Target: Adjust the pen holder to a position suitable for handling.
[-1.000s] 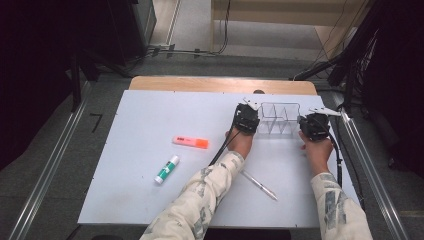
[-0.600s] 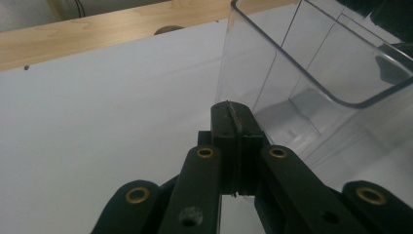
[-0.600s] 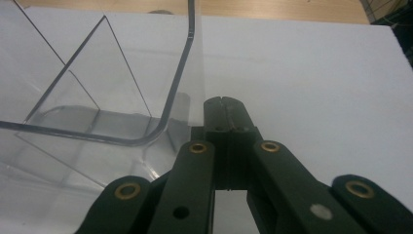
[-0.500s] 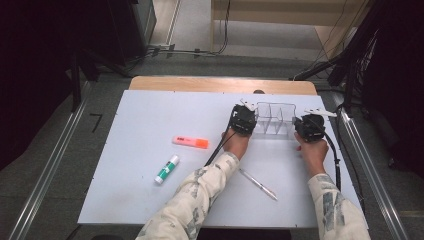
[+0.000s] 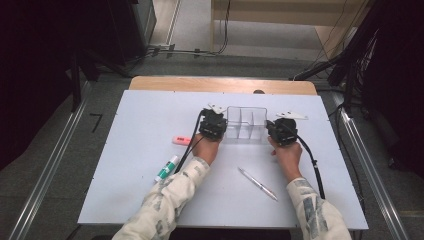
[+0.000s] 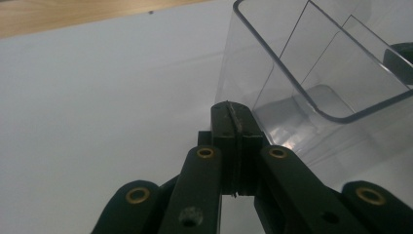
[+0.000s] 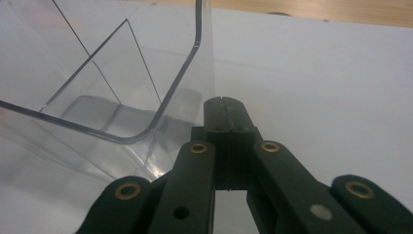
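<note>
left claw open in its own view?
No: the left claw has its jaws pressed flat together, nothing between them, beside the clear organizer.

clear glossy plastic organizer (image 5: pixel 246 125) (3 compartments) on a matt white table (image 5: pixel 130 120) edged with wood.

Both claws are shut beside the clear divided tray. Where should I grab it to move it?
Take the clear tray by its short end walls, one claw per end: left claw at the left wall, right claw at the right. The walls stand upright, thin, with open rims, so probably open each claw and come down over the rim.
</note>
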